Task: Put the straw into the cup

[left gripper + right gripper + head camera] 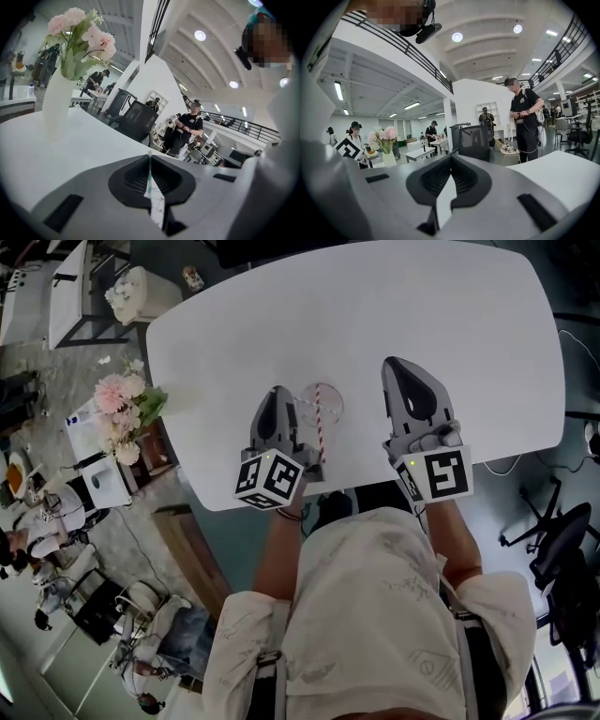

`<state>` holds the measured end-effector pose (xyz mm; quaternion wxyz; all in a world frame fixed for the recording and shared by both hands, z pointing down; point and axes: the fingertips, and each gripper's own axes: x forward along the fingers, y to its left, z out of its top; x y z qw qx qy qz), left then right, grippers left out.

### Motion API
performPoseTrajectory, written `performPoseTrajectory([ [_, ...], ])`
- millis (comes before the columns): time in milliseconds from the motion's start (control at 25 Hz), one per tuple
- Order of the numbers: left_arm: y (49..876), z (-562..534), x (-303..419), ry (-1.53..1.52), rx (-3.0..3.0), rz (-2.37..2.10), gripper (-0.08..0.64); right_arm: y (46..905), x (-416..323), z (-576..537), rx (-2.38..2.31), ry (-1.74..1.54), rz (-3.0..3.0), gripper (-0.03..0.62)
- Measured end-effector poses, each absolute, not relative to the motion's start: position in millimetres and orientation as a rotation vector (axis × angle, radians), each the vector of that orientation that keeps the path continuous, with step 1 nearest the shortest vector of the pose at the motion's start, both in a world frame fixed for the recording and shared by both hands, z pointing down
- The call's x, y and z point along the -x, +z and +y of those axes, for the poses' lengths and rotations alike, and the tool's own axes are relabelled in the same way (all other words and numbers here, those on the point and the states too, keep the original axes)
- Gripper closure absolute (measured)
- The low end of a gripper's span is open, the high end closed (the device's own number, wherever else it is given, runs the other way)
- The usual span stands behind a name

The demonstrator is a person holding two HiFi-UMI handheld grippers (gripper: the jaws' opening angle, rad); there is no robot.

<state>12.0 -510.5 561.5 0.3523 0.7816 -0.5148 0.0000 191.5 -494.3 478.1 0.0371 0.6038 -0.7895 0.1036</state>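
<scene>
A clear cup [323,405] stands on the white table [450,315] in the head view, with a red-and-white striped straw [320,427] standing in it and leaning toward me. My left gripper [278,392] lies just left of the cup. In the left gripper view its jaws [150,159] are shut on a thin white paper strip [156,206] whose edge pokes out past the tips. My right gripper [395,364] rests on the table right of the cup, well apart from it. Its jaws [451,160] are shut with nothing between them. Neither gripper view shows the cup.
A white vase of pink flowers [122,404] [58,98] stands by the table's left edge. Black office chairs [476,140] and people [525,122] are beyond the table's far side. Another chair [562,549] sits at my right, by the table's near edge.
</scene>
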Motion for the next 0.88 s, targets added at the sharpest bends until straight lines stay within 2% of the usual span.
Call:
performPoseTrajectory([
  [680, 586.7, -516.3, 1.4, 0.023, -2.020, -1.316, 0.544, 490.4, -174.1, -509.2, -1.810, 0.332, -2.445, 0.591],
  [800, 582.9, -512.5, 1.7, 0.041, -2.036, -1.323, 0.487, 486.5, -175.0, -505.2, -1.818, 0.324, -2.445, 0.591],
  [880, 579.4, -512.1, 1.6, 0.046, -2.048, -1.322, 0.473, 483.8, -175.0, -504.1, -1.824, 0.317, -2.444, 0.591],
])
